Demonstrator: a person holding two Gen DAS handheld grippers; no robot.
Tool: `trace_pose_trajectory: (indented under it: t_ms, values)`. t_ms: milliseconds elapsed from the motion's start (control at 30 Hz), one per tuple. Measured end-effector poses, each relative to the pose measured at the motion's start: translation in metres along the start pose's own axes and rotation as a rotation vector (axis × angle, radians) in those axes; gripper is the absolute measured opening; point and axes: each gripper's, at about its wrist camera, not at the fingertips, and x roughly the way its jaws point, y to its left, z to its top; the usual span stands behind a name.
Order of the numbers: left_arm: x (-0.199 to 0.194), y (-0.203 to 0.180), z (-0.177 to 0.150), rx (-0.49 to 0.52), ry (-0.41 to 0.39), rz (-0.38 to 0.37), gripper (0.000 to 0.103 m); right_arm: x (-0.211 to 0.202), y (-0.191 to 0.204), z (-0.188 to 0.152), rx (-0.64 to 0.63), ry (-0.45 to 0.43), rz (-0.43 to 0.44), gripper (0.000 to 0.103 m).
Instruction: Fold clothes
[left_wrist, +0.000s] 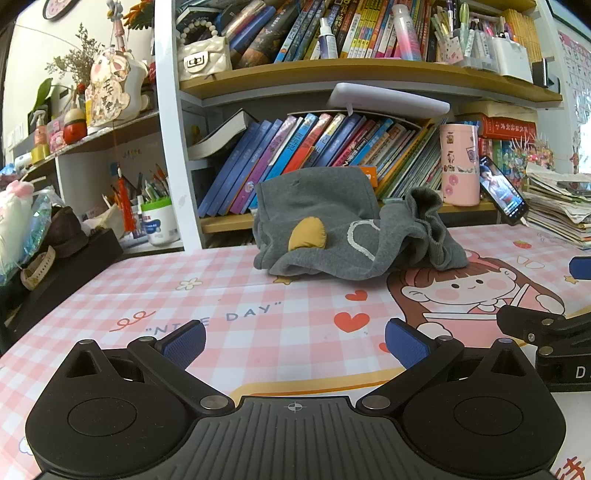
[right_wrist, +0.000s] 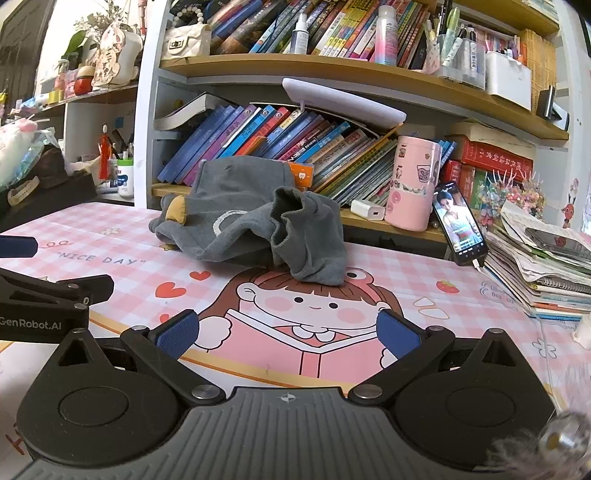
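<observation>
The left gripper (left_wrist: 295, 345) sits low over the pink checked table mat (left_wrist: 110, 295), its blue pads spread wide with nothing between them. Ahead of it at 12 o'clock, well apart, the grey sweatshirt (left_wrist: 332, 221) lies in a rumpled heap at the back of the mat, against the lower bookshelf (left_wrist: 229, 221). It is crumpled, not folded flat. By its look it is a soft, thick knit: light, limp, likely to sag and drag on the mat rather than slide, so I would judge a pinch at a hem edge or at a ribbed cuff (right_wrist: 291, 206) the surest hold. A stuffed mustard-yellow ear-like patch (left_wrist: 307, 233) sticks out at its left; a white stitched outline shows mid-cloth.

The right gripper (right_wrist: 288, 332) is likewise parted and empty, with the heap at its 11 o'clock.

Hard to make out: which bunched opening is sleeve, neck or hem, how the layers are tangled beneath, and whether this is a single garment. The far side, leaning against the books, is hidden. A pink tumbler (right_wrist: 412, 184) and a propped phone (right_wrist: 460, 225) stand near, at 1 o'clock
</observation>
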Motion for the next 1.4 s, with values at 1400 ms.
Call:
trace_pose_trajectory:
  t_ms: [1400]
  values:
    - [-0.014, 0.002, 0.000, 0.009, -0.078, 0.008, 0.103, -0.008, 0.007, -0.003, -0.040, -0.060, 0.014, 0.103]
